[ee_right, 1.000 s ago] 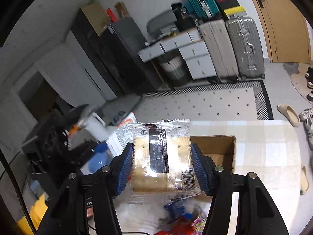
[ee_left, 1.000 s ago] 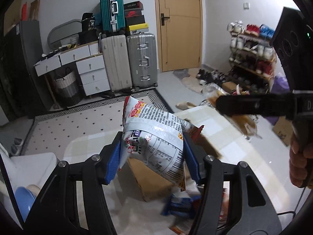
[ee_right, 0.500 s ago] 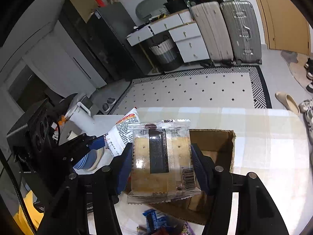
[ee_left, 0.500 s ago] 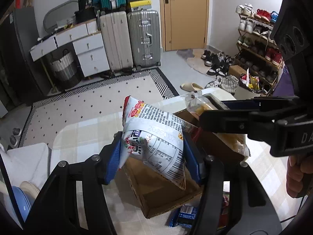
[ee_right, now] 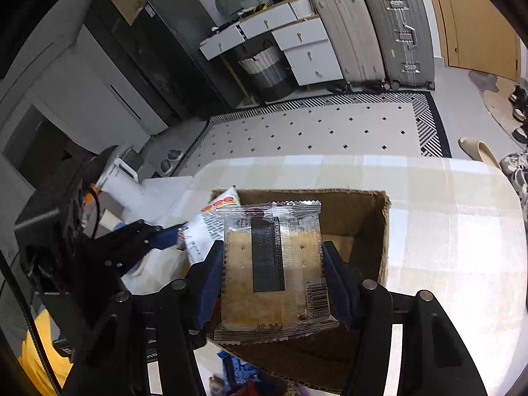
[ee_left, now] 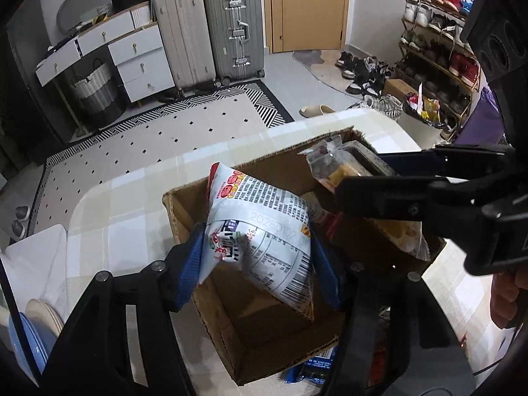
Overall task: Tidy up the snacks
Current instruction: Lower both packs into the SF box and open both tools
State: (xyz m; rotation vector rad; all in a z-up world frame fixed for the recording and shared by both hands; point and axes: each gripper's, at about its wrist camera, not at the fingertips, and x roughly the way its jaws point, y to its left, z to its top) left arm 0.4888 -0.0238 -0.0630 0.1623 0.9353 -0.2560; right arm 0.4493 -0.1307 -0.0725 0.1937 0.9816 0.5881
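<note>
Your left tongs are easing open around the white snack bag above the box; right tongs clench the cracker pack. Release both low inside.

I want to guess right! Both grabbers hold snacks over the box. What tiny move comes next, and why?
Probably letting go: the left gripper, its jaws opening, has the puffy white printed snack bag over the open brown cardboard box, so it should drop in. The right gripper grips the clear-wrapped cracker pack.
</note>
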